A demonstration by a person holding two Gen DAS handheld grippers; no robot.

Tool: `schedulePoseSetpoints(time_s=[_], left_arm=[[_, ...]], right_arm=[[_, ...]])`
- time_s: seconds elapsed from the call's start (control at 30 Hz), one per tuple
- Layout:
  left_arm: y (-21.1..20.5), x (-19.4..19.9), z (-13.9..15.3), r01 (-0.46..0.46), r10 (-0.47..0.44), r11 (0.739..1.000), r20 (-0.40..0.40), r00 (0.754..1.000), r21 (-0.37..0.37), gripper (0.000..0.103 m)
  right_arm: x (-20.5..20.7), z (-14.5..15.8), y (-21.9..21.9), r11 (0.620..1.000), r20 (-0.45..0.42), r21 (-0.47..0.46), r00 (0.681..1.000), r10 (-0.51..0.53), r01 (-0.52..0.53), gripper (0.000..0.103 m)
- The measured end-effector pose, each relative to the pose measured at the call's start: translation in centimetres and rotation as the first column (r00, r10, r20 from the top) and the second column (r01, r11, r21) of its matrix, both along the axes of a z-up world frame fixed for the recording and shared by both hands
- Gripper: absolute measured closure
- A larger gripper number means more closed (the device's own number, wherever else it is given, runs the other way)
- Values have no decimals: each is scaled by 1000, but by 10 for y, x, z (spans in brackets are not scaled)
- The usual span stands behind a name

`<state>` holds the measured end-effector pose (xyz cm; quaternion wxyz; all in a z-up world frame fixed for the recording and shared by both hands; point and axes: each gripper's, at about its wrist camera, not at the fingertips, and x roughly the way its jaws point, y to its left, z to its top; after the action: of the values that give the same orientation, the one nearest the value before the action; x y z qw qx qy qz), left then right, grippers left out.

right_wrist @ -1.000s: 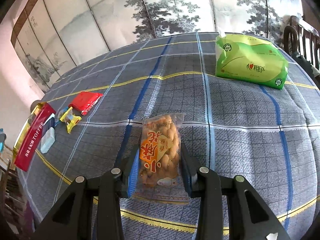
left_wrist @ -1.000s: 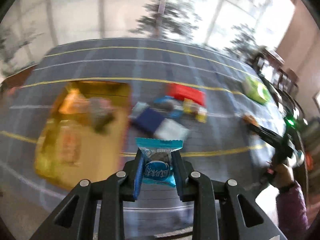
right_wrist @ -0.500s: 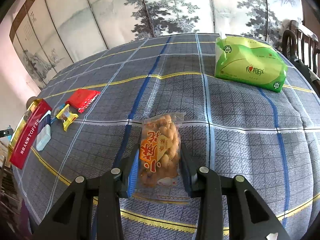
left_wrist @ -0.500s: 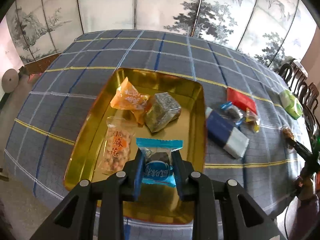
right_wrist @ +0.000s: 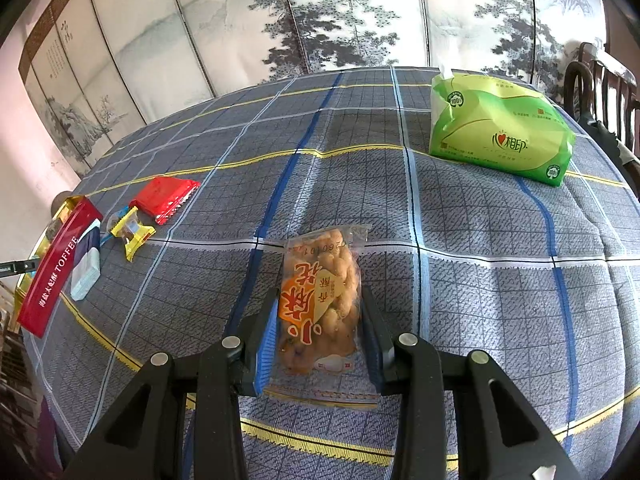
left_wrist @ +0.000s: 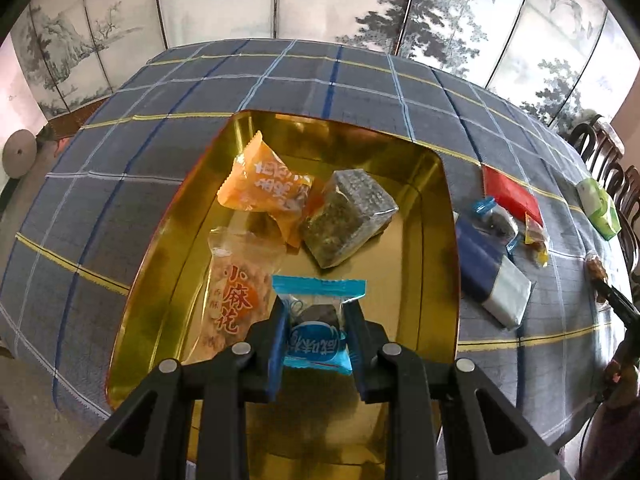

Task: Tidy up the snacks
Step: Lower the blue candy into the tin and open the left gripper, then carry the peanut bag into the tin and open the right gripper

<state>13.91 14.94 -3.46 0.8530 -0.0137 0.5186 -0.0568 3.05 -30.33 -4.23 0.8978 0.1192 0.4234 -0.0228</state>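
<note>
Left claw: the left gripper point(left_wrist: 316, 330) was clamped almost fully together on a blue-wrapped snack point(left_wrist: 318, 334), its pads pressing the wrapper from both sides.
Blue-wrapped snack: it stood upright between the jaws, its crimped top edge poking out beyond the fingertips, hanging above the near part of the gold tin point(left_wrist: 434, 248).
Inside the gold tin: a clear packet with orange lettering point(left_wrist: 236, 292) lay just left of the held snack; beyond it sat an orange packet point(left_wrist: 266, 186), and touching that, a grey-green wrapped block point(left_wrist: 346, 218).
Right of the gold tin: a dark blue and white packet point(left_wrist: 490, 276) lay just beside the tin's wall, with a small blue-ended sweet point(left_wrist: 496, 218), a yellow-wrapped sweet point(left_wrist: 536, 240) and a red packet point(left_wrist: 510, 194) further out.
Right claw: the right gripper point(right_wrist: 318, 326) was closed part-way on a clear bag of fried dough twists point(right_wrist: 320, 296), a jaw at each long side.
Bag of fried dough twists: it was well apart from the gold tin, lying along the fingers over the plaid tablecloth point(right_wrist: 480, 280); whether it rested on the cloth I could not tell.
Far from the gold tin: a green tissue pack point(right_wrist: 498, 136) sat on the tablecloth beyond and to the right of the right claw.
</note>
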Motion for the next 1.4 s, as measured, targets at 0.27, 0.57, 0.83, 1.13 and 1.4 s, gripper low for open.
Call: schedulePoseSetpoints(time_s=[0.27,0.57,0.83,1.13,1.4], left_arm=[[-8,1,-4,13,-13,999,10,1000,53,74],[-17,-3,4,11,-21,991,74,997,133,56],[-3,-19,19,-69,64,996,93,994,54,56],[2,-62,41,-109,111,994,128,986,-16,56],[-7,-88,50,-67,64,998,127,990,20,56]], right_arm=[[0,0,0,1000,0,-1,1000,0,0,68],[0,0,0,1000,-1,-3,1000,0,0,68],[0,0,1,1000,-1,-6,1000,1,-1,69],[-2,9,10,995,6,100,1000,10,-11,69],[29,55,83,967,90,156,978,188,-200,69]])
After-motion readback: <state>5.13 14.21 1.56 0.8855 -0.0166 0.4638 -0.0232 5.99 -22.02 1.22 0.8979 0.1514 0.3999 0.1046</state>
